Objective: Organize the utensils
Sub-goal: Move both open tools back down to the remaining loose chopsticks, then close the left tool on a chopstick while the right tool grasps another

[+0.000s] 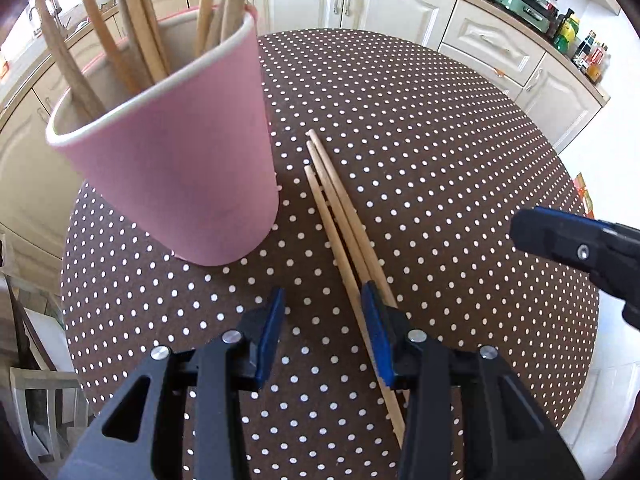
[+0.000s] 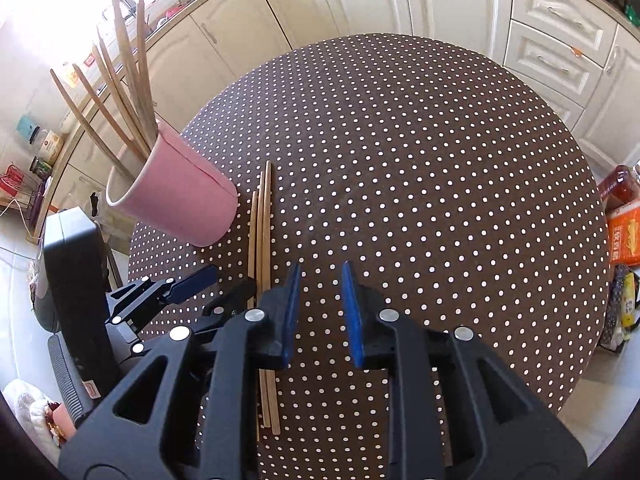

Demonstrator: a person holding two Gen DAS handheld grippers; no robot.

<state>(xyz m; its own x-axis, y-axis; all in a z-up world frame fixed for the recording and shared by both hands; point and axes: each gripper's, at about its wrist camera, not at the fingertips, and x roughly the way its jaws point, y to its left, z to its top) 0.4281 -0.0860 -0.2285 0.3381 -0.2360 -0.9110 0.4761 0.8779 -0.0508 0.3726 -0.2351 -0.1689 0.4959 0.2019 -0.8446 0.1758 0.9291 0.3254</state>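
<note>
A pink cup (image 1: 180, 160) stands on the round polka-dot table (image 1: 440, 160) and holds several wooden chopsticks (image 1: 132, 28). Three loose chopsticks (image 1: 340, 208) lie side by side on the cloth just right of the cup. My left gripper (image 1: 322, 316) is open and empty, low over the table, with its right finger over the chopsticks' near part. My right gripper (image 2: 318, 308) is open and empty, just right of the loose chopsticks (image 2: 262, 232). The cup (image 2: 180, 196) and the left gripper (image 2: 224, 286) also show in the right wrist view.
Cream kitchen cabinets (image 1: 360, 0) run behind the table. Bottles and an appliance (image 1: 560, 20) stand on the counter at the right. Boxes and bags (image 2: 624, 232) sit beyond the table's right edge. A chair (image 1: 36, 380) stands at the left.
</note>
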